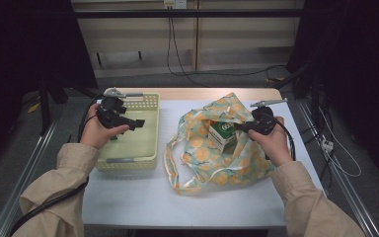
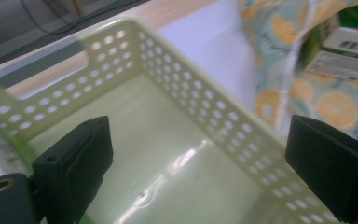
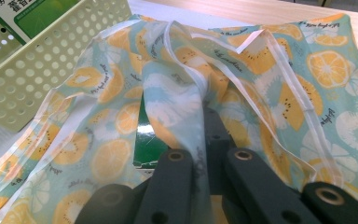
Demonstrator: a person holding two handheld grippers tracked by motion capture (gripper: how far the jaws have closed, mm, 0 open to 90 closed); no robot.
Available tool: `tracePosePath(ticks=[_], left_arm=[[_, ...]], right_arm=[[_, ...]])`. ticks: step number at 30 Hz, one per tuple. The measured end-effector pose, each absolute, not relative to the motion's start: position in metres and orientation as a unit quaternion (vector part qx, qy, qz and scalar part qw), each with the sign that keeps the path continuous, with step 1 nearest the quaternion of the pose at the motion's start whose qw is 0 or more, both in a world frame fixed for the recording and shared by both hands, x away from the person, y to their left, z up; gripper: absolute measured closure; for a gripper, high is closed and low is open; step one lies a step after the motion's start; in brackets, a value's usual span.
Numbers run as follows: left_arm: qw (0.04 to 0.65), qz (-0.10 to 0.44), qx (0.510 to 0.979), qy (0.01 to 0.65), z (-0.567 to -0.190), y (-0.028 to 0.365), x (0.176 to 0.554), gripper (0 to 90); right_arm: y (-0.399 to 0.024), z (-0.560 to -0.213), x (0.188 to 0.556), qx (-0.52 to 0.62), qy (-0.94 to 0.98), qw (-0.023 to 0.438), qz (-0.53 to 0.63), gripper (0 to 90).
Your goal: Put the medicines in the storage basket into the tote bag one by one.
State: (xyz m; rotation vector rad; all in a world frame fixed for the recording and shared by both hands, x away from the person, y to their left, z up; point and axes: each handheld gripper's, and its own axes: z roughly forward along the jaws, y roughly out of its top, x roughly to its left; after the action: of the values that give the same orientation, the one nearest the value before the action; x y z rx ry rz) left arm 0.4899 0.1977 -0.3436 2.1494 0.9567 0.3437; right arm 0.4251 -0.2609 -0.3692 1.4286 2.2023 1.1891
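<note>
Fabric bag [image 1: 212,148] pinched in R tongs [image 1: 243,127]; L tongs [image 1: 137,123] wide open, empty, over basket [image 1: 128,163].

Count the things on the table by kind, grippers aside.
Basket: 1
Bag: 1
Cartons: 2, one in the bag, one in the basket
Total: 4

Beige sleeves [image 1: 61,197], black grippers with black jaws, grey top plates, trailing black cables.
</note>
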Motion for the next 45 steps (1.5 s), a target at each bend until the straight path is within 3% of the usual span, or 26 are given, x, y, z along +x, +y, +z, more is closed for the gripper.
tracePosePath(ticks=[24,28,35,42,45], left_arm=[[0.342,0.177,0.79,0.477,-0.373,0.255,0.518,11.8],[0.321,0.182,0.793,0.485,-0.381,0.254,0.519,19.9],[0.301,0.177,0.781,0.517,-0.385,0.254,0.521,43.5],[0.297,0.152,0.8,0.499,-0.387,0.246,0.519,62.0],[0.298,0.143,0.804,0.494,-0.385,0.241,0.517,62.9]], right_arm=[[-0.263,-0.37,0.425,0.49,0.758,0.125,0.411,90.0],[-0.264,-0.37,0.424,0.492,0.758,0.124,0.411,90.0],[-0.265,-0.37,0.424,0.491,0.758,0.124,0.411,90.0],[-0.267,-0.37,0.423,0.492,0.757,0.123,0.411,90.0],[-0.267,-0.371,0.422,0.492,0.758,0.122,0.411,90.0]])
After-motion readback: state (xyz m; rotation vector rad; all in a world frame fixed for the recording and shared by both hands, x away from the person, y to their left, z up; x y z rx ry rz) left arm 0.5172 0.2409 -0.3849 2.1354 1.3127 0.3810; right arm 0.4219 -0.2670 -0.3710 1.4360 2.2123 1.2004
